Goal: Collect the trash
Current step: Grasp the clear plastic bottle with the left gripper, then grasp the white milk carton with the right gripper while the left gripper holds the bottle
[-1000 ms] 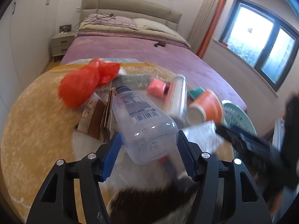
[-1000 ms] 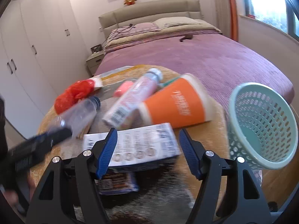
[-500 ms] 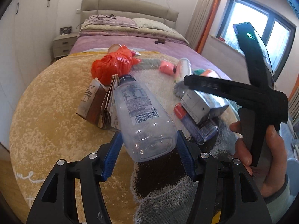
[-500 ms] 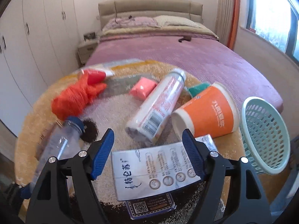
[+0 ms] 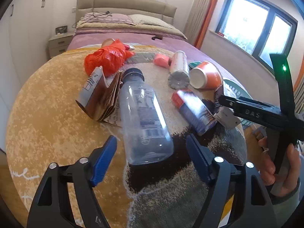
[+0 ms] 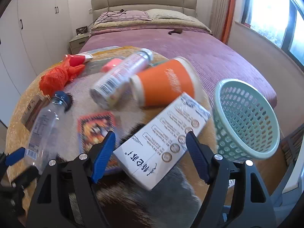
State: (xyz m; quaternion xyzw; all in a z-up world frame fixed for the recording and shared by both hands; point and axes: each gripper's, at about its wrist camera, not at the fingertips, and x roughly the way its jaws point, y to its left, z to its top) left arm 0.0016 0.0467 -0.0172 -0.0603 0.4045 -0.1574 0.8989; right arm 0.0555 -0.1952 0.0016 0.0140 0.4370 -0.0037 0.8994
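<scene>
Left wrist: left gripper (image 5: 151,158) jaws opening, pads clear of bottle (image 5: 144,117); right gripper (image 6: 151,154) wide, straddling box (image 6: 163,142), gripping nothing.
Risks: bottle rolling on rug (image 5: 47,104); box, skewed and blurred, slipping the pinch short of basket (image 6: 247,117).

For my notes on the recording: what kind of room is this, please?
A bedroom, most likely in a home: a made bed with pillows, a nightstand beside it, and white wardrobes along the wall.

A white carton (image 6: 163,142) lies tilted between the spread blue fingers (image 6: 103,152) of the right gripper (image 6: 151,153), untouched. Beyond it an orange cup (image 6: 165,83) lies on the round rug (image 6: 24,98); a green basket (image 6: 247,117) stands off the rug's right edge.
</scene>
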